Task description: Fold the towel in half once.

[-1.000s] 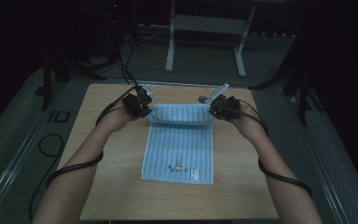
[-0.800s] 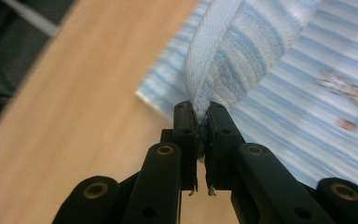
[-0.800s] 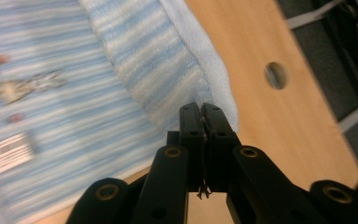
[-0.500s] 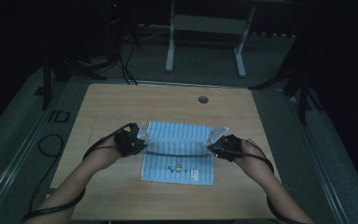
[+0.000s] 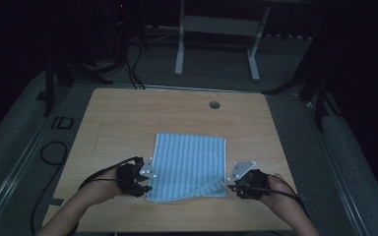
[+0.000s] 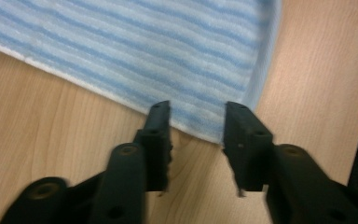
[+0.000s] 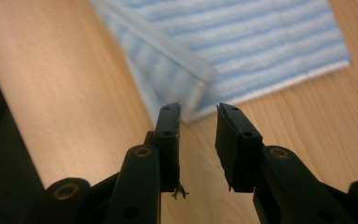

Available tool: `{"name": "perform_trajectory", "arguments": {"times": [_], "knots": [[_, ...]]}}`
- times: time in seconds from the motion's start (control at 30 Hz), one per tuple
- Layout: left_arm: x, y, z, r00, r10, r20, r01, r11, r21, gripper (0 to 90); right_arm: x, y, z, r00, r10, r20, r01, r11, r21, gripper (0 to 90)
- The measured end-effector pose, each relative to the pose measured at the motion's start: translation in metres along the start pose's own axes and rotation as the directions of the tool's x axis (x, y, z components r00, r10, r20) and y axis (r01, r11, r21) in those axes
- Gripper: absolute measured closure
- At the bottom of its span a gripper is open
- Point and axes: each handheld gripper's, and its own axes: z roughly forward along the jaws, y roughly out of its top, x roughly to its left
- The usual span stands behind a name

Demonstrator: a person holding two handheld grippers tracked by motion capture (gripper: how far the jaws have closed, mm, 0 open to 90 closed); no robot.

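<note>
A blue-and-white striped cloth [image 5: 189, 164] lies folded on the wooden table [image 5: 128, 118]. Its upper layer sits slightly rumpled at the near right corner. My left gripper [image 5: 145, 182] rests at the cloth's near left corner and my right gripper [image 5: 229, 186] at its near right corner. In the left gripper view the left gripper [image 6: 197, 109] is open, and the cloth [image 6: 135, 51] has its corner edge just at the tips, untouched. In the right gripper view the right gripper [image 7: 198, 112] is open before the cloth's [image 7: 242, 51] doubled corner. Both pairs of jaws have just been opening.
A round cable hole [image 5: 214, 104] sits near the table's far edge. Behind the table stands a white metal frame [image 5: 216, 29]. Cables [image 5: 54, 152] lie on the dark floor to the left. The table's front edge runs close under both hands.
Both hands drew the cloth's far edge toward the near edge, folding the cloth in half. Both grippers, shut on the cloth earlier, have opened and let it go.
</note>
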Motion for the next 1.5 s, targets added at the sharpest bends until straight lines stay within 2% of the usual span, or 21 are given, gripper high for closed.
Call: {"name": "perform_trajectory", "arguments": {"times": [0.1,0.2,0.23,0.4,0.5,0.7,0.8,0.87,1.0,1.13,1.2,1.33,1.5], "knots": [[0.007,0.005,0.005,0.9997,-0.019,-0.015,0.019,0.9998,-0.001,57.4,-0.015,0.001,0.003,0.9994,0.024,-0.024,-0.024,1.0,-0.015,71.0],[0.015,0.01,0.016,0.9986,-0.049,-0.022,0.049,0.9988,-0.001,57.4,-0.027,0.006,0.013,0.9987,0.043,-0.027,-0.044,0.999,-0.014,73.1],[0.017,0.012,0.019,0.9985,-0.051,-0.018,0.051,0.9987,0.003,57.4,-0.031,0.008,0.017,0.9975,0.056,-0.042,-0.057,0.998,-0.014,73.1],[0.026,0.018,0.036,0.998,-0.061,-0.018,0.062,0.998,0.011,56.9,-0.037,0.016,0.036,0.9972,0.051,-0.055,-0.05,0.999,0.014,72.5],[0.033,0.021,0.043,0.9969,-0.077,-0.016,0.078,0.9969,0.013,54.6,-0.043,0.018,0.043,0.996,0.061,-0.066,-0.06,0.998,0.012,70.5],[0.045,0.027,0.054,0.9961,-0.084,-0.028,0.085,0.9961,0.027,54.6,-0.06,0.023,0.061,0.9913,0.079,-0.106,-0.078,0.997,0.02,68.0],[0.05,0.028,0.06,0.9949,-0.097,-0.03,0.098,0.9945,0.037,54.6,-0.069,0.027,0.071,0.9888,0.082,-0.125,-0.078,0.996,0.034,71.7],[0.052,0.028,0.064,0.9946,-0.103,-0.018,0.103,0.9939,0.037,54.6,-0.07,0.03,0.077,0.9861,0.082,-0.144,-0.076,0.996,0.05,75.1],[0.049,0.026,0.076,0.995,-0.099,0.011,0.098,0.9935,0.058,54.5,-0.066,0.032,0.092,0.9865,0.067,-0.149,-0.055,0.995,0.082,76.3],[0.046,0.025,0.078,0.9935,-0.112,0.02,0.111,0.9925,0.05,54.5,-0.062,0.027,0.103,0.9868,0.062,-0.15,-0.044,0.992,0.115,75.7],[0.044,0.024,0.078,0.9917,-0.124,0.035,0.122,0.9913,0.05,54.6,-0.063,0.023,0.103,0.9843,0.073,-0.161,-0.057,0.993,0.099,75.4],[0.035,0.026,0.079,0.9905,-0.128,0.049,0.126,0.991,0.045,54.4,-0.067,0.015,0.101,0.982,0.087,-0.168,-0.069,0.992,0.105,75.0],[0.02,0.031,0.079,0.9925,-0.11,0.054,0.107,0.993,0.051,54.0,-0.064,0.006,0.097,0.9829,0.084,-0.164,-0.067,0.992,0.105,74.9]]}}
